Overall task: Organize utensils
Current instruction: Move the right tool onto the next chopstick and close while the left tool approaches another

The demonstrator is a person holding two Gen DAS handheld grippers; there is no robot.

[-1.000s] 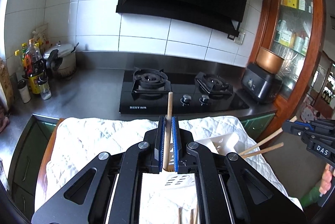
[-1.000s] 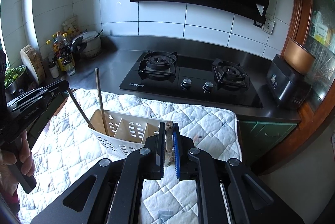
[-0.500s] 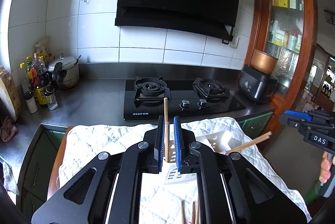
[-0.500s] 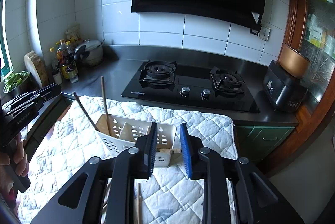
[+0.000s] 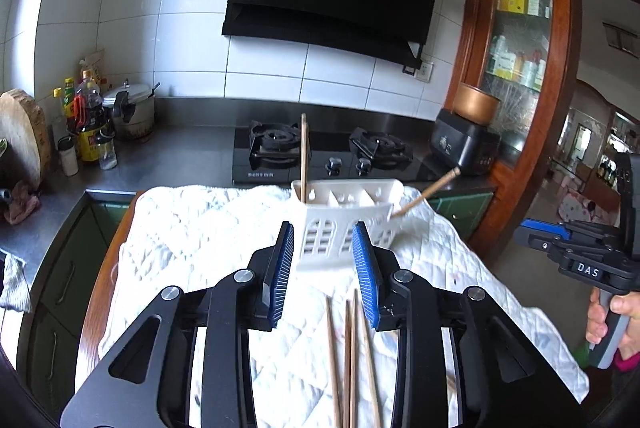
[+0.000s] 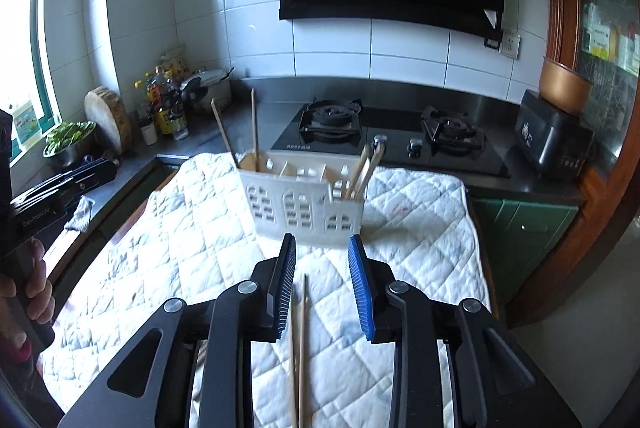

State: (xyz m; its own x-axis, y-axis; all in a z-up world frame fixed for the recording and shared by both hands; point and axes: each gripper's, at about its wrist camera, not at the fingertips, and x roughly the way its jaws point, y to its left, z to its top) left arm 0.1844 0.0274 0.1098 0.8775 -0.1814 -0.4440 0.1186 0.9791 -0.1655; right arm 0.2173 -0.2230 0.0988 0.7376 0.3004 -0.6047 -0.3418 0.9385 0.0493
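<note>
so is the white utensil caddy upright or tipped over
Upright. The white utensil caddy stands on the quilted cloth with its open top facing up, and chopsticks stick up out of its compartments.

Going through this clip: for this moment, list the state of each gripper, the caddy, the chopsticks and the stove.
left gripper: jaws opening, nothing between them
right gripper: open, empty
white caddy: upright on quilted cloth, holding chopsticks at both ends
loose chopsticks: flat on the cloth
stove burners: no flame visible
</note>
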